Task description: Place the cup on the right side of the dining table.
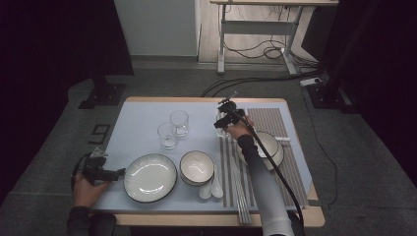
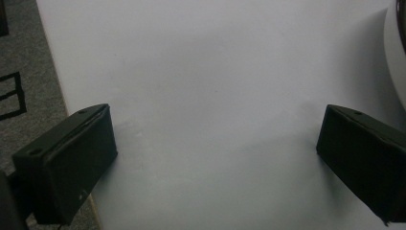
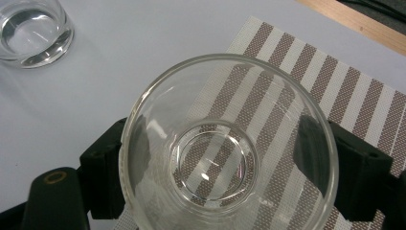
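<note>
We read no writing on anything. Near us, our left gripper (image 2: 215,158) lies low and level over the smooth pale mat (image 2: 215,72), jaws spread wide with only mat between them and the plate (image 1: 149,177) just off one jaw. Farther out, our right gripper (image 3: 230,177) points steeply down, its black jaws pinching a clear round glass (image 3: 229,143) by its walls, over the woven striped placemat (image 3: 344,96). Another glass (image 3: 33,31) stands beyond the fingers.
</note>
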The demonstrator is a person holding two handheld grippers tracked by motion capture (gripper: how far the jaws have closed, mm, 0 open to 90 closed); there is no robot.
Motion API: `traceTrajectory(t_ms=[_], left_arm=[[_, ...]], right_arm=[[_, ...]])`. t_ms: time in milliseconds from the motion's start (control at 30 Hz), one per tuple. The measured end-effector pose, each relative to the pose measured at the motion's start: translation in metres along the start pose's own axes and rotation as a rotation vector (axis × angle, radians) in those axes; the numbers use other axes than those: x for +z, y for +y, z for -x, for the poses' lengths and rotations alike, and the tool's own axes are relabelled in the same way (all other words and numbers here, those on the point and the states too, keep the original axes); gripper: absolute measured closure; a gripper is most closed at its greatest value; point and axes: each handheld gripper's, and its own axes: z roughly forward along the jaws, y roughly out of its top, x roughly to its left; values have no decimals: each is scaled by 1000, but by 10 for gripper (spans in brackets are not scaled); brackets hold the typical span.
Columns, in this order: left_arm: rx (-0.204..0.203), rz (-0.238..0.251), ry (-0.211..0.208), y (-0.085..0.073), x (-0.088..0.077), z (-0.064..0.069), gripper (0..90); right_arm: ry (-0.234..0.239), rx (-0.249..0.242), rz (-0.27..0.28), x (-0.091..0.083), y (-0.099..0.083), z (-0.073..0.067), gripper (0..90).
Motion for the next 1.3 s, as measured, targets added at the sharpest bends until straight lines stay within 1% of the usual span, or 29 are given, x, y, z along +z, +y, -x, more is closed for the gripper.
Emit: traceTrajectory(t_ms=[100, 233, 300, 333, 500, 533, 567, 600, 667, 767, 900, 1000, 1067, 1100, 1267, 1300], left_arm=[[0, 0, 0, 0, 0, 0, 0], [0, 0, 0, 0, 0, 0, 0], [0, 0, 0, 0, 0, 0, 0], [0, 0, 0, 0, 0, 0, 0], [0, 0, 0, 0, 0, 0, 0], [0, 0, 0, 0, 0, 0, 0], [0, 0, 0, 0, 0, 0, 0], [0, 0, 0, 0, 0, 0, 0], [0, 0, 0, 0, 0, 0, 0], [0, 0, 0, 0, 0, 0, 0], [0, 0, 0, 0, 0, 0, 0], [0, 0, 0, 0, 0, 0, 0], [0, 0, 0, 0, 0, 0, 0], [0, 0, 0, 0, 0, 0, 0], [0, 0, 0, 0, 0, 0, 0], [0, 0, 0, 0, 0, 0, 0]], right_arm=[[1, 3, -5, 2, -1, 0, 174], [-3, 28, -9, 4, -2, 1, 173], [-8, 17, -20, 6, -3, 0, 172], [-14, 15, -18, 6, -3, -1, 173], [-15, 12, -5, 5, -3, -1, 170], [-10, 28, 22, 2, -2, 0, 153], [-4, 32, 34, 1, -1, 0, 143], [-1, 28, 36, 0, -1, 0, 134], [-11, 10, 40, -2, 0, -1, 128], [-6, 8, 53, -4, 0, -1, 121], [-2, -6, 68, -9, 0, 0, 119], [11, -9, 97, -16, 0, 1, 116], [19, -4, 104, -19, -1, 2, 116], [33, -3, 115, -24, -1, 3, 105], [44, -8, 124, -37, -3, 3, 78], [44, -17, 125, -40, -3, 3, 74]])
